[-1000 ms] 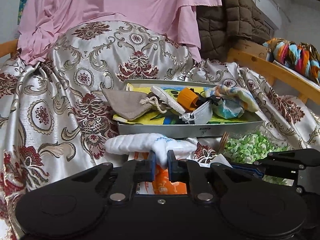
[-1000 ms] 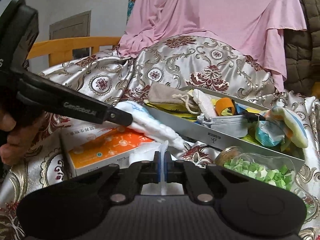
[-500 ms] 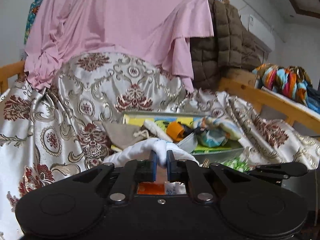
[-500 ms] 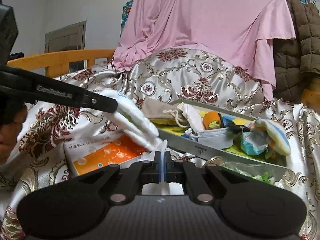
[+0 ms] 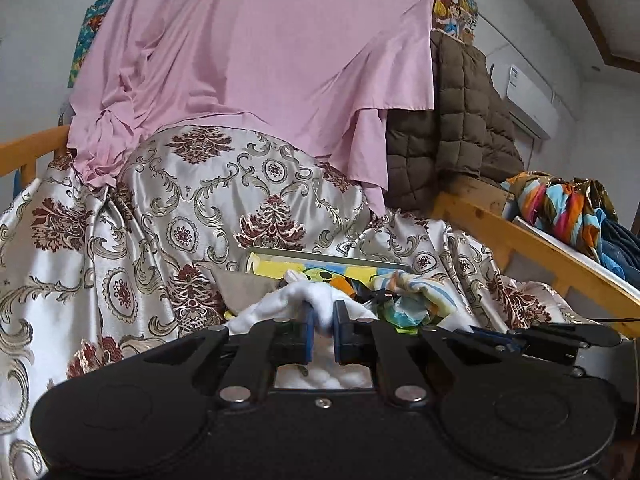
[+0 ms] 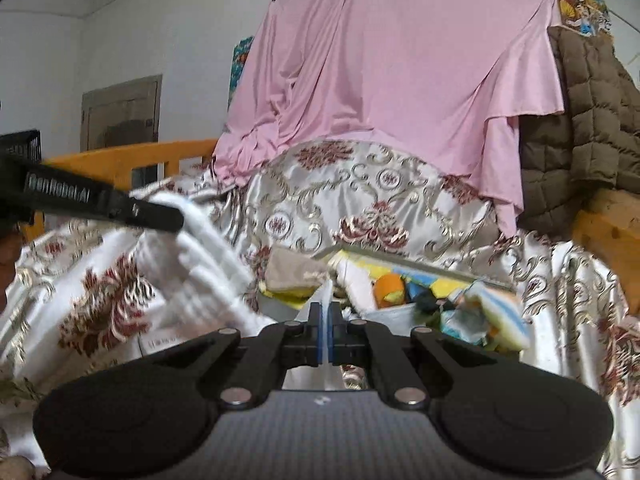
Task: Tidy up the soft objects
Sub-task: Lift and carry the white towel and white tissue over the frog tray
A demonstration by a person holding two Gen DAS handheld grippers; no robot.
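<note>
- The left gripper (image 5: pixel 322 330) is seen with its jaws narrow, pinched on a fold of the white knitted cloth (image 5: pixel 304 300), which bulges up between the blue pads and spills to both sides.
- The right gripper (image 6: pixel 325 330) is seen fully closed on a thin white edge that stands up between its pads; whether this edge belongs to the same cloth cannot be told for certain, though it is judged likely.
- In the right wrist view, the cloth is seen as a ribbed white band running from the left gripper's tip at upper left down towards the right gripper at lower centre, blurred along its length.
- The cloth's long axis is therefore judged to lie slantwise between the two grippers, one end high at the left hand and the other low at the right.
- The cloth is held clear of the patterned satin bedspread (image 5: pixel 132 240), in front of the grey tray (image 6: pixel 440 274).
- The tray lies ahead of both grippers and slightly to the right, already loaded with a beige pouch (image 6: pixel 296 274), an orange piece (image 6: pixel 390 286) and a striped soft item (image 6: pixel 500 316).
- The right hand is judged nearer to the tray, so the coming move probably turns on carrying the stretched cloth forward over the tray's near wall.
</note>
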